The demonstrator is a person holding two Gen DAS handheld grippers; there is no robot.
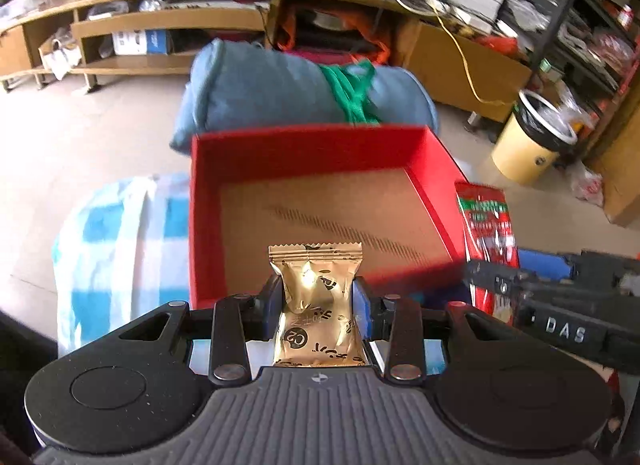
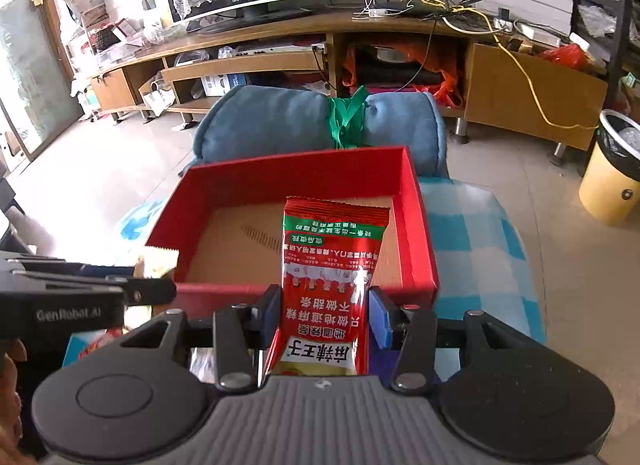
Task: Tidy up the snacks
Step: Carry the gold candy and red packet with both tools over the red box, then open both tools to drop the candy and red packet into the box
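Your left gripper is clamped on a small gold snack packet, its blue pads pressing both sides of the wrapper, whose crimped top edge stands up above the fingers. The packet hangs just over the near wall of the red box, on the box's left half. The box's brown cardboard floor shows bare ahead of it.

Your right gripper is closed on a red snack pouch with green bands and white lettering. The pouch stands upright between the fingers, its top reaching over the near wall into the right half of the box. In the left wrist view that same pouch shows just beside the box's right wall, with the right gripper's black body beside it.

The red box sits on a surface covered with a blue and white checked cloth. A rolled blue cushion tied with a green ribbon lies just beyond the far wall of the box. Farther off, on the right of the floor, stands a yellow bin.
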